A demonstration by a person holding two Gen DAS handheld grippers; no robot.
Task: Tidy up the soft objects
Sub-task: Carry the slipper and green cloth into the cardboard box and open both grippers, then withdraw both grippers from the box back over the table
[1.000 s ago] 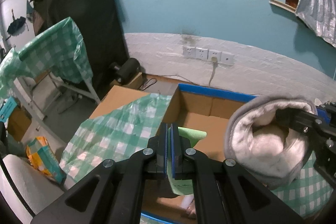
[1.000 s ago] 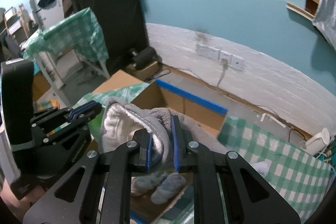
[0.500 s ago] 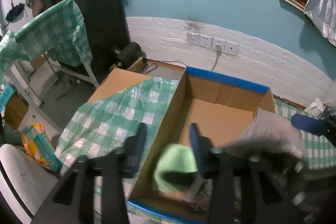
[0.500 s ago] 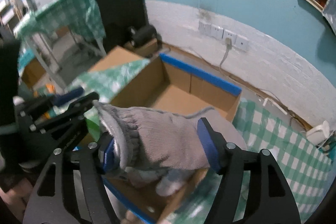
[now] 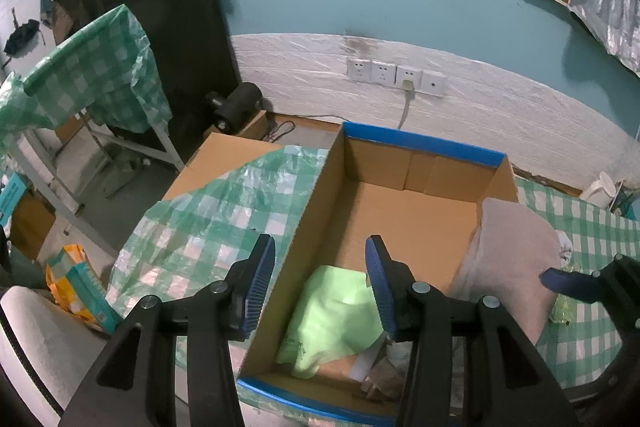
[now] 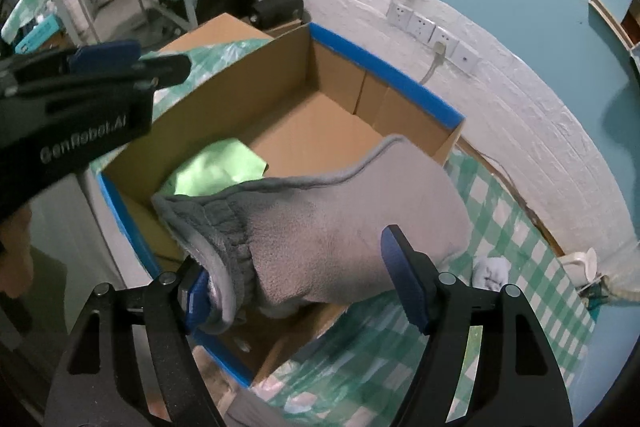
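Observation:
A cardboard box (image 5: 420,149) with blue-taped rims stands open on a green checked cloth; it also shows in the right wrist view (image 6: 384,69). A light green cloth (image 5: 334,319) lies in its near end, also seen in the right wrist view (image 6: 216,169). My left gripper (image 5: 320,283) is open and empty above the box's left wall. A grey fleece hat (image 6: 344,231) hangs between the wide-open jaws of my right gripper (image 6: 304,287), its brim draped over the left fingertip (image 6: 196,297). The hat also shows at the box's right wall in the left wrist view (image 5: 508,267).
A second cardboard box (image 5: 224,163) lies partly under the checked cloth (image 5: 208,223) to the left. A small white sock (image 6: 492,271) lies on the cloth at right. Wall sockets (image 5: 396,75) sit behind the box. A folding table (image 5: 84,71) stands far left.
Both grippers have opened. The green cloth has dropped from my left gripper into the box. The grey hat has slipped loose from my right gripper's grip and sags over the box's near right corner.

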